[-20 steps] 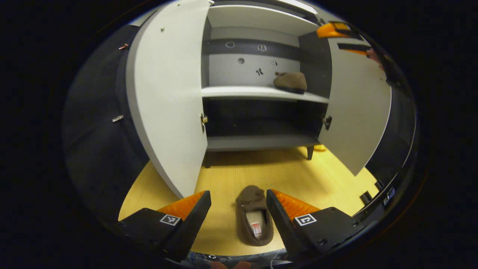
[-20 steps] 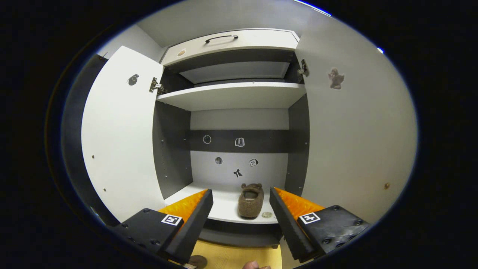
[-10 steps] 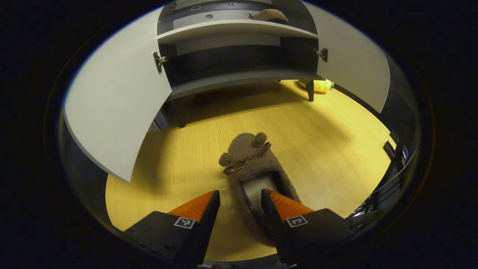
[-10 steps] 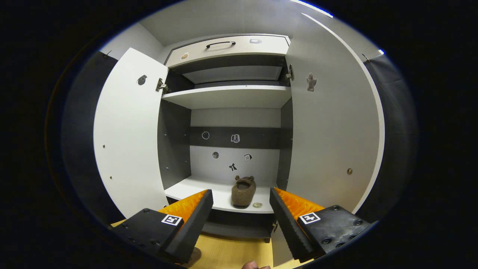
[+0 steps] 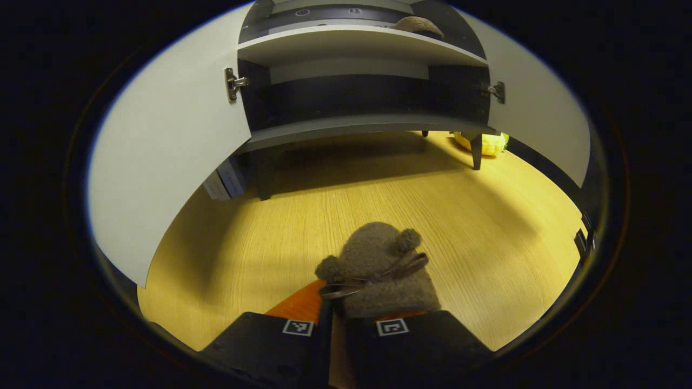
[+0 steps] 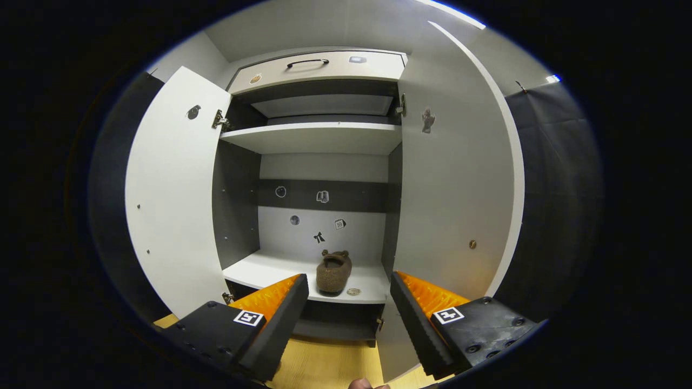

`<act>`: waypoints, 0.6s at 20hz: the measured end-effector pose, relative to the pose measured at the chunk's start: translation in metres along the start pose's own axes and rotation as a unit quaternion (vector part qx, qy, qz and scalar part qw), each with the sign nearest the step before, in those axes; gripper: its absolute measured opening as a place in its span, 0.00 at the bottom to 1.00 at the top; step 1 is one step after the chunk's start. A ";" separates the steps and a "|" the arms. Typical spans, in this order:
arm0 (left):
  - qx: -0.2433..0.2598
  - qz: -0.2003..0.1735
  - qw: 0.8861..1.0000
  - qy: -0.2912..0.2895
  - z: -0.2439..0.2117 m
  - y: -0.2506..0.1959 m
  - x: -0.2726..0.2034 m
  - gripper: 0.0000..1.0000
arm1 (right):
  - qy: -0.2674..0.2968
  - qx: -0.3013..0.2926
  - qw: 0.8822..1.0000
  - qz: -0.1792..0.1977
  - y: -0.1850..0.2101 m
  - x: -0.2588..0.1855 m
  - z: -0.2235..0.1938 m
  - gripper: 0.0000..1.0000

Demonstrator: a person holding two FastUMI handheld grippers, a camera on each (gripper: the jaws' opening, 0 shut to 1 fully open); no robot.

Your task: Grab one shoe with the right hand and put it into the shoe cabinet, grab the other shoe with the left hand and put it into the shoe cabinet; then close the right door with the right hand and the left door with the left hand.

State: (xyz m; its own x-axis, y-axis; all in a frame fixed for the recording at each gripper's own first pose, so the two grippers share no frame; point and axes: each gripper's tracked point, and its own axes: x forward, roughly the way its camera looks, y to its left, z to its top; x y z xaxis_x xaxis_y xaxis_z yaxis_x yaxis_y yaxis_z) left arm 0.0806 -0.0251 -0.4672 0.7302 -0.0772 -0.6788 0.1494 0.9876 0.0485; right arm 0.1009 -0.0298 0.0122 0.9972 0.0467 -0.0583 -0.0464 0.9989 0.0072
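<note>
Down low, the left tool (image 5: 331, 316) is pressed together on the near rim of a brown slipper (image 5: 378, 270) lying on the wooden floor (image 5: 432, 205), toe toward the cabinet (image 5: 357, 124). Bare floor stretches between slipper and cabinet base. Both doors stand wide: the left door (image 5: 167, 151) reaches far out over the floor, its lower edge just left of the slipper; the right door (image 5: 540, 124) is well apart.

The right tool (image 6: 348, 302) hangs spread, gripping nothing, facing the open cabinet. The other slipper (image 6: 333, 272) sits on the middle shelf (image 6: 270, 270), toward its right, near the front edge, with free shelf to its left.
</note>
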 end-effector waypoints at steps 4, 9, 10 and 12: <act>-0.016 0.009 1.000 0.001 0.009 -0.001 -0.016 0.09 | -0.001 -0.007 1.000 0.000 -0.002 -0.006 0.001 0.98; -0.010 0.001 1.000 -0.022 0.057 -0.011 -0.063 0.09 | 0.001 0.004 1.000 0.010 -0.001 -0.013 0.000 0.98; -0.016 0.004 1.000 -0.026 0.071 -0.013 -0.076 0.09 | 0.000 0.007 1.000 0.012 -0.001 -0.014 0.001 0.98; -0.037 0.012 0.999 -0.033 0.098 -0.014 -0.100 0.09 | 0.001 0.013 1.000 0.016 -0.002 -0.018 0.001 0.98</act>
State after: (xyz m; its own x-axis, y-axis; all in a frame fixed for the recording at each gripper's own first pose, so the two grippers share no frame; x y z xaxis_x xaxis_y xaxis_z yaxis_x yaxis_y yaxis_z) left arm 0.0710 -0.0448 -0.3278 0.7758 -0.0600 -0.6282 0.0832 0.9965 0.0075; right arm 0.0830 -0.0328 0.0141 0.9951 0.0797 -0.0587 -0.0777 0.9964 0.0348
